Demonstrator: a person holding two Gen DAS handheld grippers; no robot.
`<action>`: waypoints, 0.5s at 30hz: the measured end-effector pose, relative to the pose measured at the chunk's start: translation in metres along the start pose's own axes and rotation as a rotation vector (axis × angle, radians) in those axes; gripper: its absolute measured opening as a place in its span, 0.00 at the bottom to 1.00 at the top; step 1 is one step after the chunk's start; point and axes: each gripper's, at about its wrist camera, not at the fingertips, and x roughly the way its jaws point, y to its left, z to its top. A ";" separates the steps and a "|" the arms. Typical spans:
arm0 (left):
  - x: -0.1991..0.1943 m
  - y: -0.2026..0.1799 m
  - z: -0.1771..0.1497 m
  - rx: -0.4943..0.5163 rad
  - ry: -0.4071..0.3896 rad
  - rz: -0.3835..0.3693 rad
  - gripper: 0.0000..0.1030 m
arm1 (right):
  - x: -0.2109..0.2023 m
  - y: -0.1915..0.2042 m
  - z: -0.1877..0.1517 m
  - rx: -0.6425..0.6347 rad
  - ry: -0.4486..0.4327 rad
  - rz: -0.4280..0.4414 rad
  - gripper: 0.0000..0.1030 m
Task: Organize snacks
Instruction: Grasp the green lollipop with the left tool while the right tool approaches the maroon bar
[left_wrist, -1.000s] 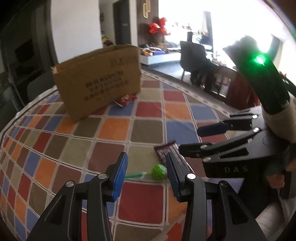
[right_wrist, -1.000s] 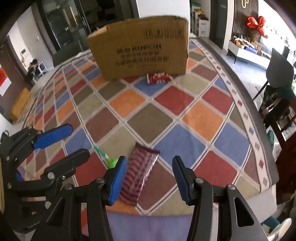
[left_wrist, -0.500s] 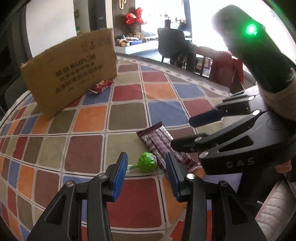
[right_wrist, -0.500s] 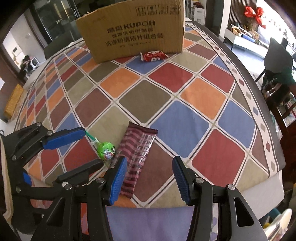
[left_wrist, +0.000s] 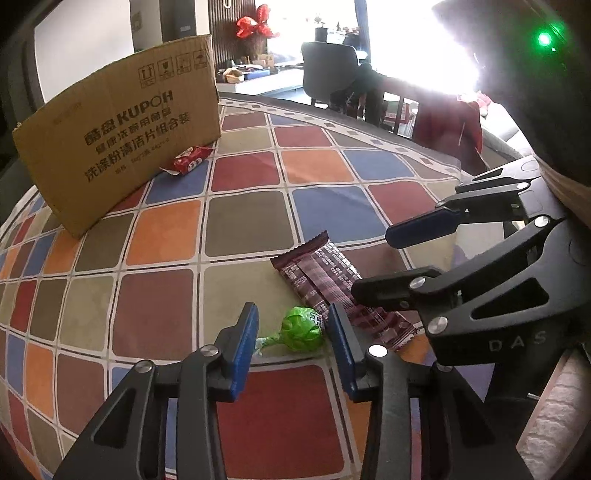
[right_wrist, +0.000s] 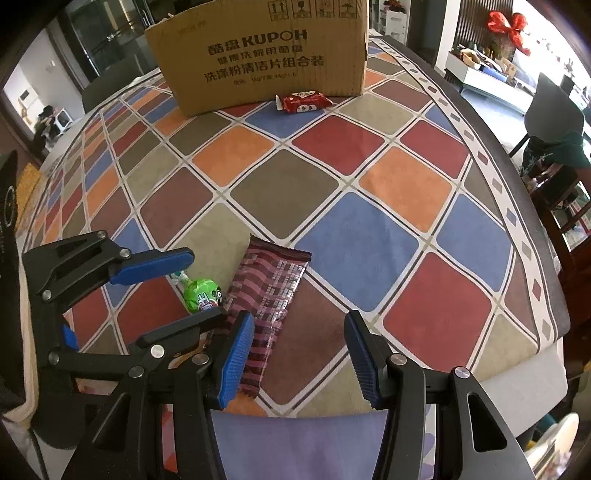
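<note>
"KUPOH" with Chinese lines on the cardboard box (right_wrist: 258, 55); "DAS" on the right gripper (left_wrist: 413, 258).

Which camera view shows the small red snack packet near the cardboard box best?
The right wrist view: the red snack packet lies flat and unobstructed before the cardboard box, its front print visible. In the left wrist view the same packet appears at an oblique angle, partly shadowed against the box.
</note>
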 end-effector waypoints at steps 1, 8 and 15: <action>0.001 0.000 0.000 -0.001 0.000 -0.006 0.30 | 0.001 0.000 0.000 -0.001 0.002 -0.001 0.51; -0.001 0.001 -0.002 -0.001 -0.003 -0.003 0.24 | 0.003 0.001 0.001 -0.006 0.008 -0.001 0.51; -0.013 0.012 -0.009 -0.096 -0.016 0.123 0.24 | 0.007 0.006 0.003 -0.006 0.009 0.016 0.51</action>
